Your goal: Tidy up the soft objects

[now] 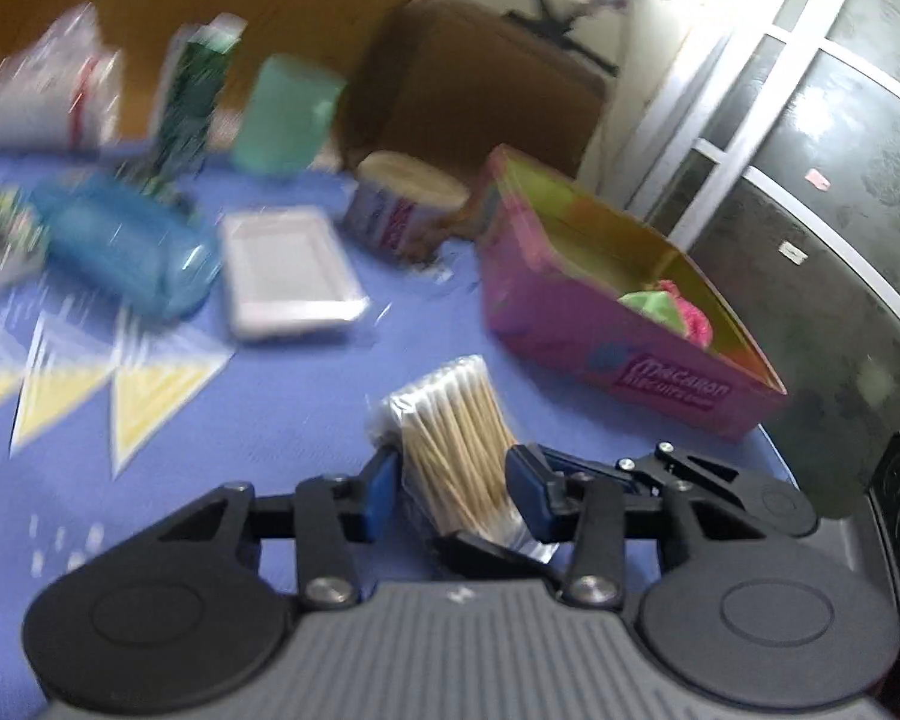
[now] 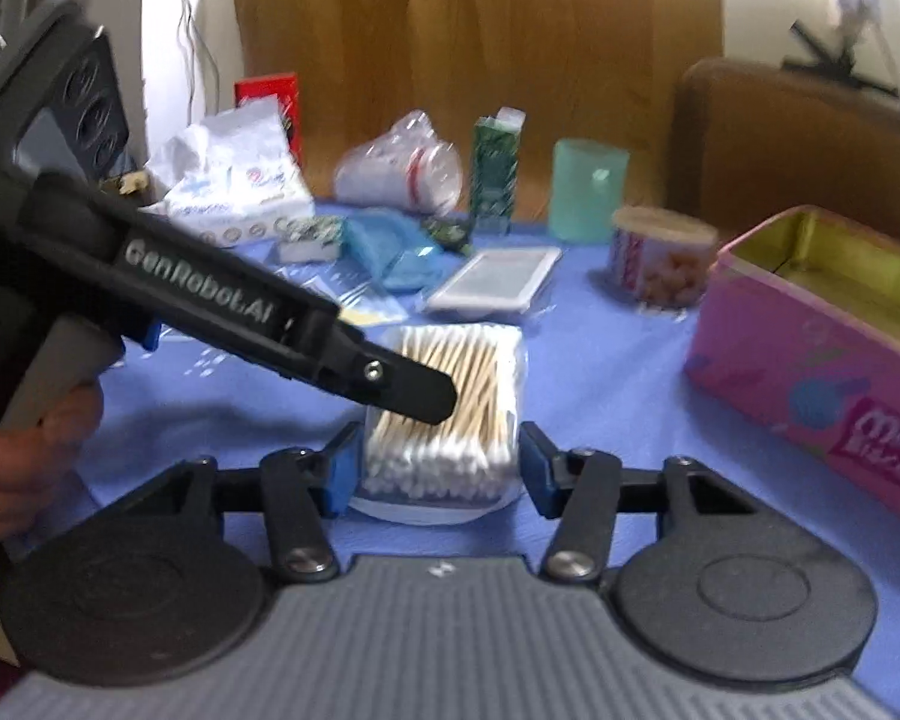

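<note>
On the blue table point(image 2: 600, 372) your pink box point(image 1: 576, 324) sat open with green and pink soft pieces point(image 1: 672, 309) in one corner — nearer you, your left gripper point(image 1: 456, 489) pinched the clear pack of wooden-stemmed cotton swabs point(image 1: 450, 420), while your right gripper point(image 2: 435, 468) straddled it, pads just clear.

A brown armchair point(image 1: 480, 90) stands beside a wooden panel point(image 2: 480, 30) and bright window point(image 1: 750, 78).

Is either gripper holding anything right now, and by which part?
The left gripper grips the pack of cotton swabs across its stick end. The right gripper straddles the pack, not pressing.
</note>
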A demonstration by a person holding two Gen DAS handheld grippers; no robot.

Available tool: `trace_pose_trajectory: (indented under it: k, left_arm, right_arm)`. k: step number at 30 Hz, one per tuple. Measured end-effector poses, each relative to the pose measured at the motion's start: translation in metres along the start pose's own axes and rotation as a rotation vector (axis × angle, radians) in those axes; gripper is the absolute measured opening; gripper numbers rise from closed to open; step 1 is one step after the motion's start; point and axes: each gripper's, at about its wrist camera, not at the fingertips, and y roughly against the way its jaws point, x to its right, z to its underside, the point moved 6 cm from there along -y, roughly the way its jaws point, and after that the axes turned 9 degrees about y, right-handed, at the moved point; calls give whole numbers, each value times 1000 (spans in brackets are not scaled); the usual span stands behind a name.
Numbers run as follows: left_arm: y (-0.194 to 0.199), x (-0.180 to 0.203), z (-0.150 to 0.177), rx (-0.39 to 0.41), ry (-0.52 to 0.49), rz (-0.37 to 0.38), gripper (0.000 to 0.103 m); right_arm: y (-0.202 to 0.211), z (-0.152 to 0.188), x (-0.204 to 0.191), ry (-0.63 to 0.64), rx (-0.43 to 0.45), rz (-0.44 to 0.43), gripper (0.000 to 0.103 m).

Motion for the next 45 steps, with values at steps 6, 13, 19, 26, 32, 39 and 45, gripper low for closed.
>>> trace_pose_trajectory:
  k: [6, 13, 19, 26, 32, 39, 45]
  left_arm:
    - [-23, 73, -53, 90, -181, 63, 39]
    - [-95, 130, -92, 129, -339, -10, 48]
    - [-118, 115, -100, 138, -295, -82, 57]
    - [-37, 37, -82, 223, -121, -17, 63]
    - [14, -67, -67, 249, -54, -256, 63]
    - [46, -134, -65, 338, 76, -296, 63]
    - [43, -142, -66, 310, 119, -236, 63]
  right_arm:
    - [31, -26, 43, -31, 184, 215, 57]
    - [23, -38, 130, -172, 242, 427, 58]
    - [-22, -32, 178, -283, 189, 488, 73]
    - [-7, -21, 179, -321, 232, 485, 73]
    - [8, -48, 152, -239, 369, 417, 70]
    - [-74, -113, 71, -12, 146, 100, 51]
    - [-178, -142, 47, 108, -111, -13, 38]
